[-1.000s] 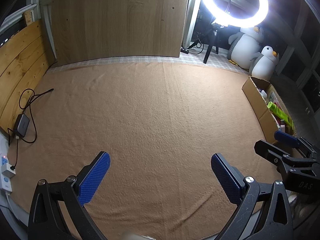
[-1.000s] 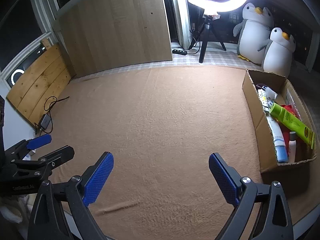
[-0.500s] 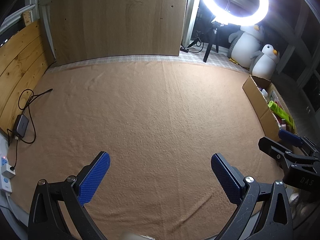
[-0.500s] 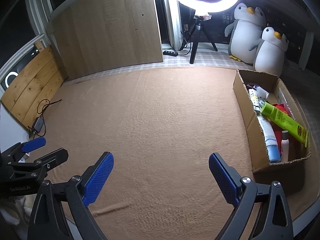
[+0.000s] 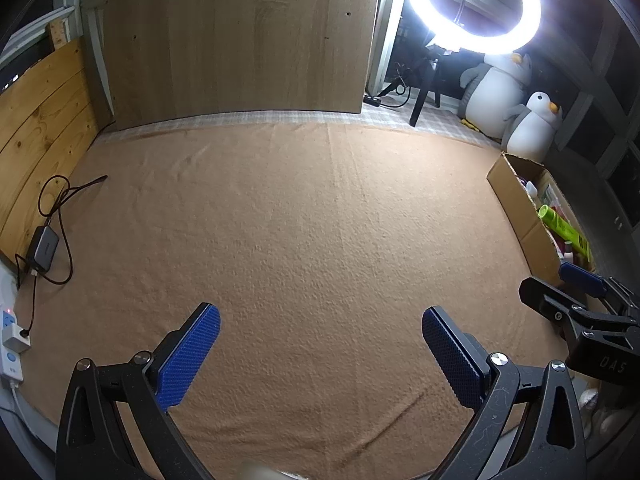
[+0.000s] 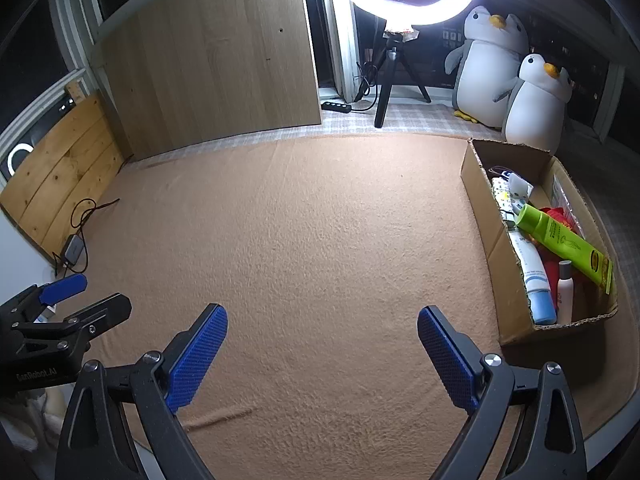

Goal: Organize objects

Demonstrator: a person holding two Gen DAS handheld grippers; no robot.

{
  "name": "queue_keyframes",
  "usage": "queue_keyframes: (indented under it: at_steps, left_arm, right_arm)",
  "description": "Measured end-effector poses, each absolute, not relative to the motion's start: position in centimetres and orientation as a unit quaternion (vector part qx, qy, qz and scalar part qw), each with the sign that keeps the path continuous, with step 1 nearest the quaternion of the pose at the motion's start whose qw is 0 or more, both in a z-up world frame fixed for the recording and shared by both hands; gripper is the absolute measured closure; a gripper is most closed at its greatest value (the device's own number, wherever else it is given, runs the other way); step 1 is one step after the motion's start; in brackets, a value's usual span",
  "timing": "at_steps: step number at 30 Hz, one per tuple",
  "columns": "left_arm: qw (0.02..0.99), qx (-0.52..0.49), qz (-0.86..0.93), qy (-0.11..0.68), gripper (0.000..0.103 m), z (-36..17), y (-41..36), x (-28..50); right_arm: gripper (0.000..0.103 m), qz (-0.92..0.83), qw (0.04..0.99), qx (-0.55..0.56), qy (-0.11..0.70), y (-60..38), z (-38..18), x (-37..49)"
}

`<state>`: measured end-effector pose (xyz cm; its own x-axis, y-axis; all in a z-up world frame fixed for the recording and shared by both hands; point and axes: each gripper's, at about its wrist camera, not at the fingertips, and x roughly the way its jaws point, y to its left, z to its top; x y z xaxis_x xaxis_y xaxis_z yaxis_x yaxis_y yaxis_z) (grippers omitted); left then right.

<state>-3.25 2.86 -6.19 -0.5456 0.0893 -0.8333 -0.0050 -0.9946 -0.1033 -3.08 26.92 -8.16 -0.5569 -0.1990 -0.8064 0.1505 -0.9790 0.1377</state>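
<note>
The cardboard box [image 6: 480, 184] sits at the right edge of the tan blanket [image 6: 320, 240], holding a green tube [image 6: 560, 240] and bottles. Left gripper [image 5: 320, 352] and right gripper [image 6: 322, 350] hover near, jaws apart, empty.

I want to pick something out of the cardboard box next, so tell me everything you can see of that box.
The cardboard box is plain brown, open-topped and long, with one torn-edged near end. It sits flat on the tan blanket at its right side, in front of the smaller plush penguin. Inside lie a green tube, a white tube with a blue cap, a small white bottle and something red. Neither gripper touches it.
</note>
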Motion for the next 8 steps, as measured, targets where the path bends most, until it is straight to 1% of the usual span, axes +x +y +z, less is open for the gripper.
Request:
queue_keyframes:
  at_steps: [8]
  left_arm:
    - [0.026,-0.472,0.881,-0.038,0.000,-6.45,2.94,-3.30]
  right_arm:
    - [0.009,-0.879,0.098,0.466,-0.028,26.89,-8.57,-3.32]
